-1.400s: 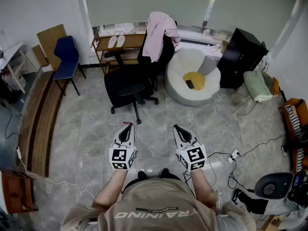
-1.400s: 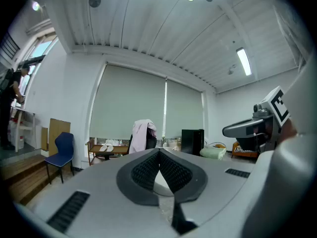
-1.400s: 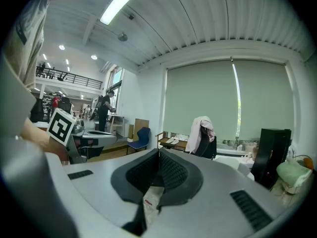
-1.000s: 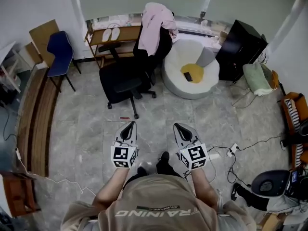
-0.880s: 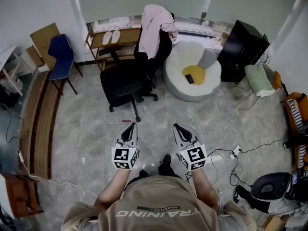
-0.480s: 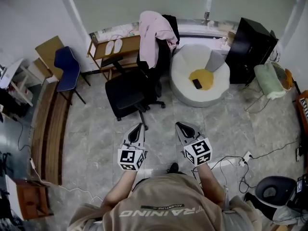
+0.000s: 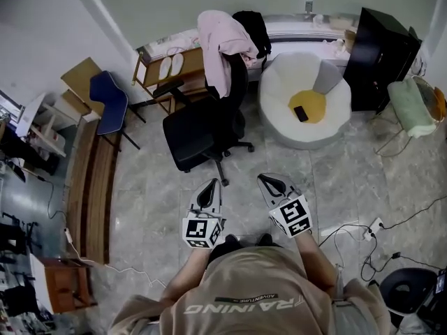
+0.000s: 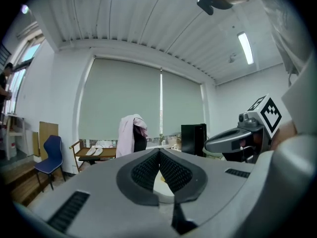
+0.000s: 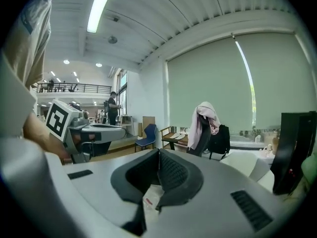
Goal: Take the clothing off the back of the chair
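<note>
Grey plastic fills the near field. The left gripper (image 7: 211,189) and right gripper (image 7: 269,183) are held side by side in front of the person, both aimed at the chair. The left gripper's jaws are pressed together on nothing. The right gripper's pads also meet at the tips; a small white tag (image 9: 150,201) sits low in the notch behind them, and I cannot tell whether it belongs to the tool.

Beyond them is bare tiled floor (image 7: 157,208), then the black office chair (image 7: 199,128) on its wheeled base (image 7: 230,152), near the grippers but not touching them. The pink garment (image 7: 218,44) is draped over the top of the backrest, on the far side from the person, and hangs down the back. A black bag (image 7: 253,28) sits just beside it.

The pickup looks not yet begun, and several things could go wrong:
- Both pairs of jaws must part before any grasp; pushed in closed, they would only nudge the cloth.
- A sideways tug could roll or swivel the chair instead of freeing the garment.
- A fold snagged over the backrest top would call for lifting upward first.
- The bag could be dragged along.
- A shallow pinch on thin cloth may slip.
</note>
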Action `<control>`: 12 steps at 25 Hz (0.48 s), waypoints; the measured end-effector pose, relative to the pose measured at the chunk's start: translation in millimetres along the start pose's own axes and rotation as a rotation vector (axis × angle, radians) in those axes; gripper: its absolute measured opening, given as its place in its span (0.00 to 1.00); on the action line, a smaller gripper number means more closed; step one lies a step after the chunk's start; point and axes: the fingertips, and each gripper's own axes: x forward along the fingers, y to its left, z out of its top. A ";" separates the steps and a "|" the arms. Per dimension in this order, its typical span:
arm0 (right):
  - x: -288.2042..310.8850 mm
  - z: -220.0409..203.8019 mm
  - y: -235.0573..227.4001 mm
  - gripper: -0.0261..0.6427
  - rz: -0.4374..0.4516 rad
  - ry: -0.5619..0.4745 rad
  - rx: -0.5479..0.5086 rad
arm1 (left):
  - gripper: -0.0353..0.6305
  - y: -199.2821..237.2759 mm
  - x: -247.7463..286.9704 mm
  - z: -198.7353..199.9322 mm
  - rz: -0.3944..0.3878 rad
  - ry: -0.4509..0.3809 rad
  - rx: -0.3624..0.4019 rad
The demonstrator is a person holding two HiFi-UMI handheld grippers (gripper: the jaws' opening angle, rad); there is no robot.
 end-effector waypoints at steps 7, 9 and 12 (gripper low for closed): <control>18.4 -0.7 -20.0 0.09 0.011 0.001 0.030 | 0.07 20.6 24.6 -3.2 0.024 0.024 -0.026; 24.1 -0.1 -24.4 0.09 0.009 0.002 0.028 | 0.07 27.5 33.4 -9.9 0.023 0.038 -0.037; 34.2 -0.5 -40.4 0.09 -0.017 0.012 0.011 | 0.07 35.3 58.0 -13.6 -0.001 0.037 -0.042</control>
